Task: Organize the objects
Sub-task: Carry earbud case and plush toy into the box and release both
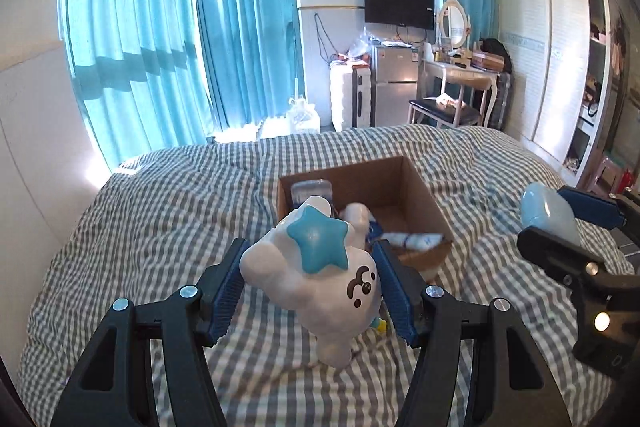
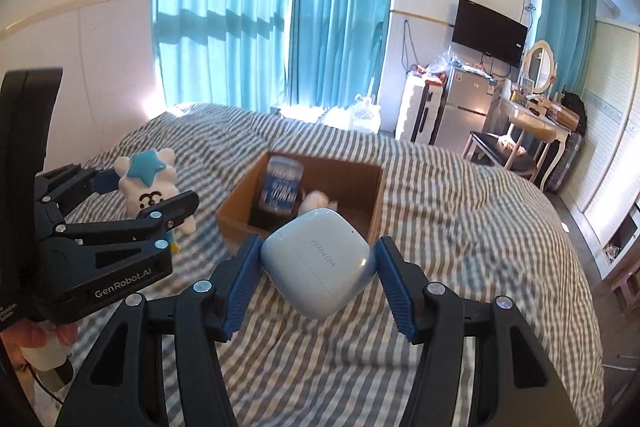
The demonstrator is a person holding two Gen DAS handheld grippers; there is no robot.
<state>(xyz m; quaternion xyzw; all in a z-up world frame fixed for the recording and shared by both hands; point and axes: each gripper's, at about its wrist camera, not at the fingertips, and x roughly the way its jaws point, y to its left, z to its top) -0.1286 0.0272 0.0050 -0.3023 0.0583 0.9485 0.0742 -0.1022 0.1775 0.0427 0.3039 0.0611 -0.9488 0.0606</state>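
My left gripper (image 1: pixel 310 283) is shut on a white bear toy (image 1: pixel 320 283) with a blue star on it, held above the bed just short of an open cardboard box (image 1: pixel 416 195). The toy also shows in the right wrist view (image 2: pixel 148 187). My right gripper (image 2: pixel 316 275) is shut on a pale blue earbud case (image 2: pixel 316 263), held above the bed in front of the box (image 2: pixel 376 195). The case also shows at the right of the left wrist view (image 1: pixel 548 213). The box holds a clear jar (image 2: pixel 282 187), a white soft item (image 2: pixel 314 203) and a small packet (image 1: pixel 412 239).
The bed has a grey and white checked cover (image 1: pixel 180 227). Blue curtains (image 1: pixel 160 27) hang behind it. A small fridge (image 1: pixel 394 83), a dressing table (image 1: pixel 460 75) with a stool and a white wardrobe (image 1: pixel 560 67) stand beyond the bed's far end.
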